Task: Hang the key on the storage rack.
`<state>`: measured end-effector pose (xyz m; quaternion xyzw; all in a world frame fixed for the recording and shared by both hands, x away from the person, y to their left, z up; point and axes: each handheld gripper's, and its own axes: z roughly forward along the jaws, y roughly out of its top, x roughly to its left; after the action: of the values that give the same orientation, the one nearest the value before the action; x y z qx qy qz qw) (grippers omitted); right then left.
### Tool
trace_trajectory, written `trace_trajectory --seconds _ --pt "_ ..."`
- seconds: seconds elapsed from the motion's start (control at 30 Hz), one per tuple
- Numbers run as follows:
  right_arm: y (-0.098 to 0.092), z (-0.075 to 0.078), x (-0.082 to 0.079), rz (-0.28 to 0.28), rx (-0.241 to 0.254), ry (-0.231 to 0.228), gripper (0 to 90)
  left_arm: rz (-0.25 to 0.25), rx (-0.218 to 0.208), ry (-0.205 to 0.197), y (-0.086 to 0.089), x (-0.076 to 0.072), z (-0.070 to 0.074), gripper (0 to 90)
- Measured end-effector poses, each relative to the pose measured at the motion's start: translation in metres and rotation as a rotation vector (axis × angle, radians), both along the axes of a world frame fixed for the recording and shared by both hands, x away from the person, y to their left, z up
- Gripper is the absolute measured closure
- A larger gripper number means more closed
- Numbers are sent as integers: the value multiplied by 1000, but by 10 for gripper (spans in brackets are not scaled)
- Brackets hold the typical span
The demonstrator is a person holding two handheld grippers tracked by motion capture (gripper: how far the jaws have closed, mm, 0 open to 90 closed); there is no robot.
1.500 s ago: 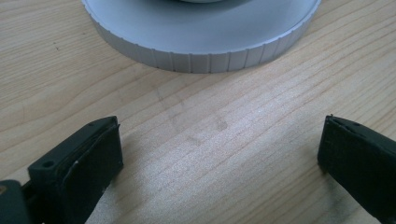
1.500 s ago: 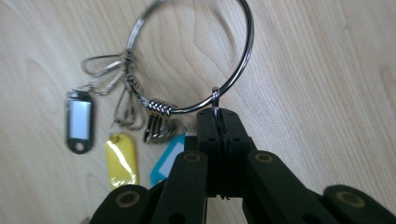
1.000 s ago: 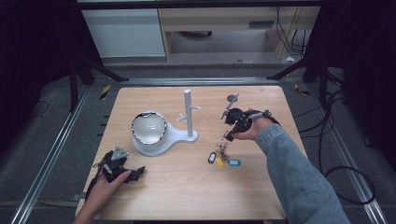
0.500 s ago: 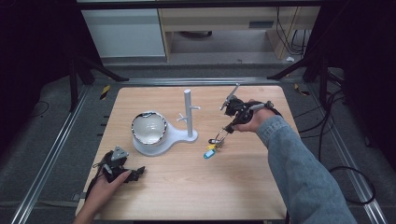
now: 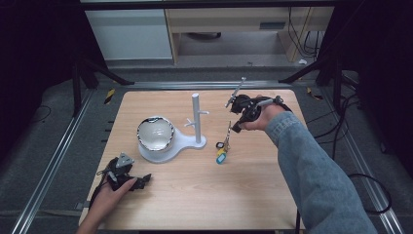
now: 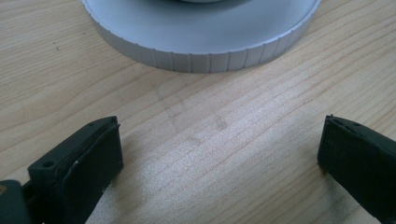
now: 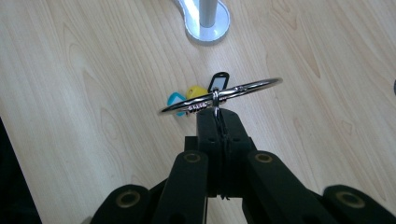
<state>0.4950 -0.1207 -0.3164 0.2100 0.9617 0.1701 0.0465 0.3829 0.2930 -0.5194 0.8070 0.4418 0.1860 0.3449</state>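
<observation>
My right gripper [image 5: 237,127] is shut on a metal key ring [image 7: 252,86] and holds it above the wooden table [image 5: 204,195]. Blue [image 7: 175,100], yellow [image 7: 196,91] and black [image 7: 218,80] tags dangle from the ring; in the high view the bunch [image 5: 222,153] hangs just right of the stand, low over the wood. The white stand [image 5: 196,117] has an upright post with short pegs. My left gripper [image 5: 141,180] rests on the table at the front left, jaws open and nothing between them [image 6: 219,154], facing the stand's ribbed round base [image 6: 201,42].
A shiny metal bowl [image 5: 156,134] sits on the stand's round base, left of the post. The post's foot [image 7: 208,18] lies just beyond the key ring in the right gripper view. A metal frame rail [image 5: 53,161] runs along the table's left side.
The right gripper has risen and drifted back toward the stand, lifting the key ring and its tags off the table. The left hand has stayed still.
</observation>
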Motion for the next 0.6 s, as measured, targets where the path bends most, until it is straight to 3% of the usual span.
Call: trace_trajectory --seconds 0.6 --pt "12 30 2 19 -25 -30 888 -1 1 2 0 0 0 0"
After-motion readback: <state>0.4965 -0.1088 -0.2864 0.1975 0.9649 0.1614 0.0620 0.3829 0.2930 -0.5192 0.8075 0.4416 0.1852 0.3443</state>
